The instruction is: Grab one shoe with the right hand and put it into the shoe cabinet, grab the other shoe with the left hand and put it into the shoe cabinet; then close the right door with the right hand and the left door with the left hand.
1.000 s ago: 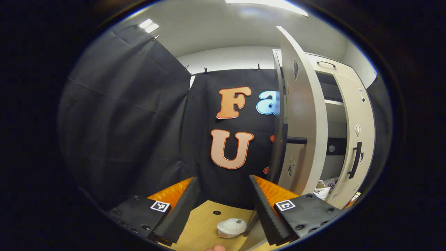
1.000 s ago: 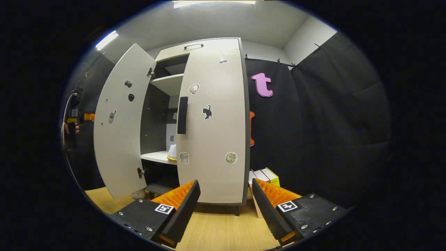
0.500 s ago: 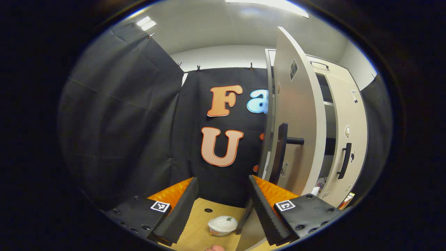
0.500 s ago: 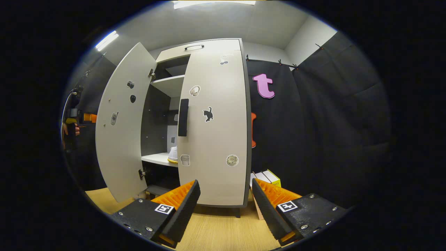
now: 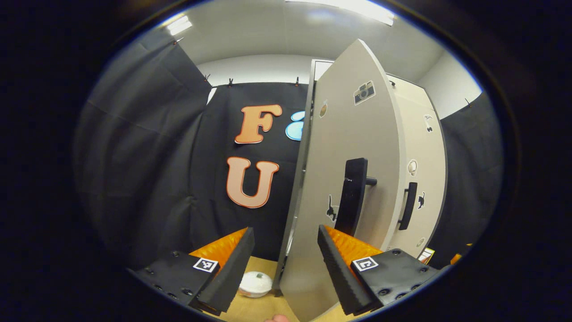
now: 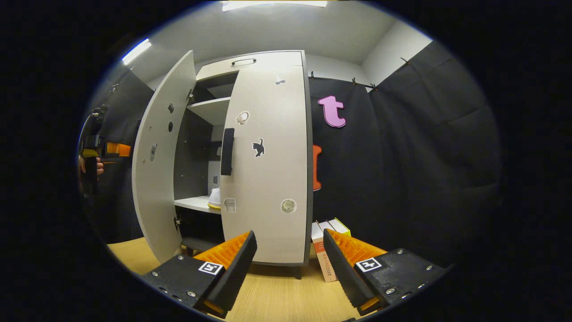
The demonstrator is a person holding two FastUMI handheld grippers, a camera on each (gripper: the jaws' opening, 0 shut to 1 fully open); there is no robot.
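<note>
Now we are holding both hand-held grippers, left and right, released before the cabinet's half-open left door.

Two gripper cameras facing the shoe cabinet
Left gripper view looks close along the left door; right gripper view faces both doors from farther back.

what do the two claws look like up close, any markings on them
Each claw, left and right, has two long wedge-shaped fingers with ribbed inner faces, set on flat black blocks held by screws. Each block carries a small square black-and-white tag.
</note>
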